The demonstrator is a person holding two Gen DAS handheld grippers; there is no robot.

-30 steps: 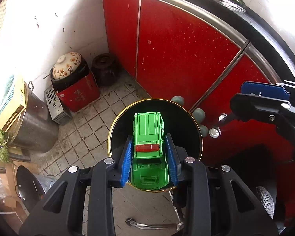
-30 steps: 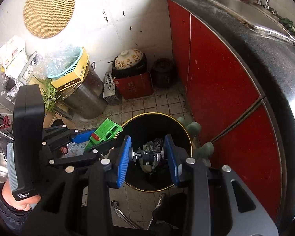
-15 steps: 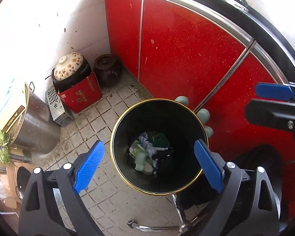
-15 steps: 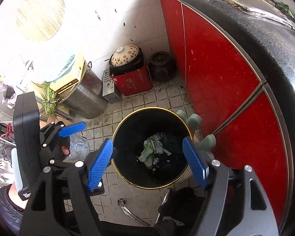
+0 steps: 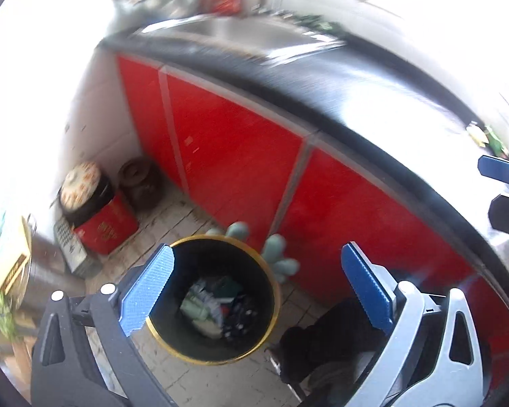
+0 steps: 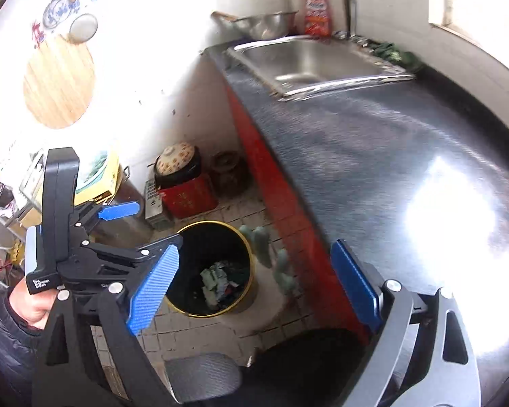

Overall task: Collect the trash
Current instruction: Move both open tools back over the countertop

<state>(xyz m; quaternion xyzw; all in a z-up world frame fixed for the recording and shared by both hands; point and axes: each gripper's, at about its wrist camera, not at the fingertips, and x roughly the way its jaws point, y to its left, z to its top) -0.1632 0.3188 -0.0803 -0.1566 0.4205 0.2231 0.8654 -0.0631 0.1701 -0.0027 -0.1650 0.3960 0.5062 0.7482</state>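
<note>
**Black bin, gold rim, both grippers empty**

Black and round, the bin (image 5: 217, 300) sits low in the middle of our left view, its thin gold rim a clean ring against the pale tiled floor (image 5: 173, 237). At its bottom lies the trash (image 5: 217, 305), a crumpled heap of pale green, white and dark scraps; in our right view it shows as the same jumble (image 6: 220, 281) inside the bin (image 6: 210, 268).

Our left gripper (image 5: 254, 288) has just been opening and now stands spread wide, its blue ribbed pads (image 5: 146, 288) far apart with nothing between them; the bin shows through the gap. Our right gripper (image 6: 254, 285) has likewise just been opening and is spread, with nothing between its pads (image 6: 152, 288).

Glossy red cabinet doors (image 5: 241, 156), flat and split by grey strips, run behind the bin under a dark, shiny counter (image 6: 373, 156). A steel sink (image 6: 315, 61) is set into it at upper centre of the right view. Rounded pale green shapes (image 5: 275, 251), too blurred to name, stand just beside the bin. At left in the right view, a hand (image 6: 30, 302) in a dark sleeve grips the left gripper's handle.
</note>
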